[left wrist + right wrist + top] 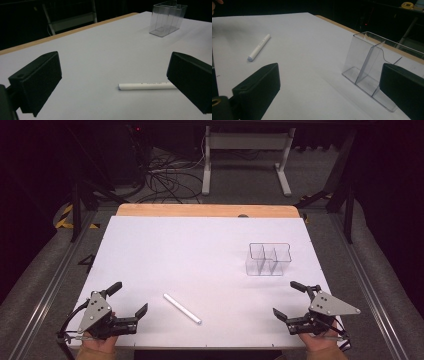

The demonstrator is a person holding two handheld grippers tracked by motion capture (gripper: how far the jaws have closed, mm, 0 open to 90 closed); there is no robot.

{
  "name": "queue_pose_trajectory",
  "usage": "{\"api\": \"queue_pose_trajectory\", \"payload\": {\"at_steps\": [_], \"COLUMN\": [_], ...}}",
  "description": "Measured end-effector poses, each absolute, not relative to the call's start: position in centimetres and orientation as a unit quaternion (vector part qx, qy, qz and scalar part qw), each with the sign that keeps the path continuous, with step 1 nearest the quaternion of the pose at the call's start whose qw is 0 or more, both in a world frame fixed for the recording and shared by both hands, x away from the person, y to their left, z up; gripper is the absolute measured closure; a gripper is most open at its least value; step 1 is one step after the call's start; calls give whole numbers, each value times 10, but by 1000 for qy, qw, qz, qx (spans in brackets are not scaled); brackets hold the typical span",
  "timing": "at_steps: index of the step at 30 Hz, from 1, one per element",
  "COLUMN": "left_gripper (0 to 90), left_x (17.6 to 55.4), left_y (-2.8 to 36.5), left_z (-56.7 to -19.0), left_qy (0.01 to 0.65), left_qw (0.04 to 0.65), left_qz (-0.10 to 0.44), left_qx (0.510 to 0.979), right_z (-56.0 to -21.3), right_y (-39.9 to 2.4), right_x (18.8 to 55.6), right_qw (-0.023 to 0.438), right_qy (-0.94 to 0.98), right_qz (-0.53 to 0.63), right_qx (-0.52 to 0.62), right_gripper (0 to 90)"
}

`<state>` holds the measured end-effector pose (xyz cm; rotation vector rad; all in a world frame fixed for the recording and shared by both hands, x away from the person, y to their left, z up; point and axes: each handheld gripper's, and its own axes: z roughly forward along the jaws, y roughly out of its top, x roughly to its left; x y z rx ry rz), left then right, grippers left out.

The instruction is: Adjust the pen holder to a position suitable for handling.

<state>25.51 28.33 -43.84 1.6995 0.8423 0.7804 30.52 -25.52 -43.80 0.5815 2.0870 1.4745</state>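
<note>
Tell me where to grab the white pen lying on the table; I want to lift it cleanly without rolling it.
Probably grip the white pen at mid-barrel, coming straight down with the jaws across its width. It lies flat and diagonal with bare table all around, so turn the wrist to match. The left tongs, open, are nearer.

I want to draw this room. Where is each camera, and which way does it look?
High view: above the table's near edge, facing forward and down; both hands, left claw and right claw show.
Left gripper view: rides the left claw, facing the pen and holder; its open jaws show.
Right gripper view: rides the right claw, facing the holder; its open jaws show.
All share pen and holder.
</note>
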Motion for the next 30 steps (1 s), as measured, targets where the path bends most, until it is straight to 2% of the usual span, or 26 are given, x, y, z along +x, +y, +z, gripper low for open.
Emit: {"api": "queue_pose_trajectory", "payload": {"at_steps": [18,30], "left_gripper": [15,18], "left_x": [254,255], "left_y": [281,283], "left_z": [-439,-439], "left_qy": [354,362], "left_qw": [516,523], "left_qz": [333,327], "left_qx": [705,699], "right_z": [-434,-423], "right_y": [-258,-256], "right_x": [305,316], "right_qw": [282,261], "right_qy": [771,773], "right_qz": [526,528], "right_qx": [222,235], "right_gripper": [46,66]}}
